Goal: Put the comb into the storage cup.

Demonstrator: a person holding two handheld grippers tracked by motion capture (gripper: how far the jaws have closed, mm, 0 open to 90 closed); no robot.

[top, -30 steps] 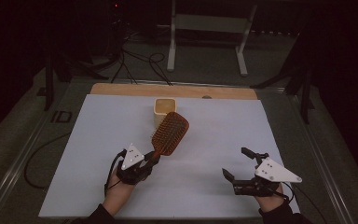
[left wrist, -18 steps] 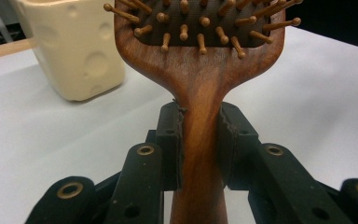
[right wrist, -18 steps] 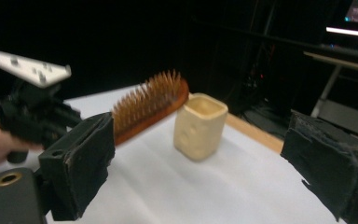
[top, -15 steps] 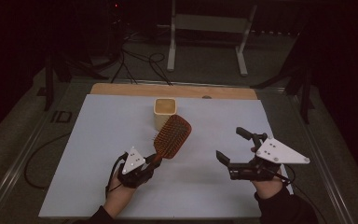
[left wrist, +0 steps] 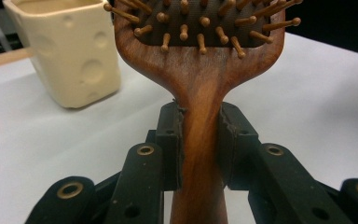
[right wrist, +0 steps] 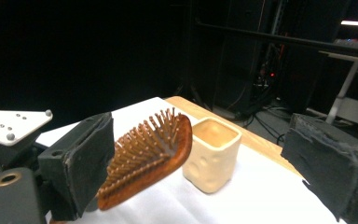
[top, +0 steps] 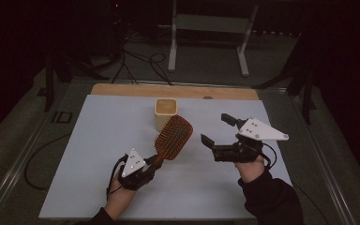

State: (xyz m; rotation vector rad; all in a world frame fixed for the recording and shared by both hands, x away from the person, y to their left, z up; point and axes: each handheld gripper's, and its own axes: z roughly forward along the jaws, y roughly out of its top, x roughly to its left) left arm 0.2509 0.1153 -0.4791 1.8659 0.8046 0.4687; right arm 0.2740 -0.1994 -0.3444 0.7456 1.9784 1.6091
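Wooden and reddish-brown, the paddle hairbrush [top: 174, 137] is raised off the pale surface [top: 84, 140], its handle pinched by the left tool [left wrist: 200, 140] and its peg-bristled head tilted just in front of the cream dimpled cup [top: 165, 113]. Wide bare sheet lies open on both sides. Right tool [top: 220, 132] hovers beside the brush head, jaws spread wide and empty.

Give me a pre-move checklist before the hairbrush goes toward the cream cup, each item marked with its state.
1. Left gripper clamped on the hairbrush handle: ok.
2. Brush head lifted off the white mat: ok.
3. Cream cup upright with its mouth open: ok.
4. Right gripper open with nothing between the jaws: ok.
5. Right gripper apart from the brush: ok.
6. Cup inside free of objects: cannot tell.
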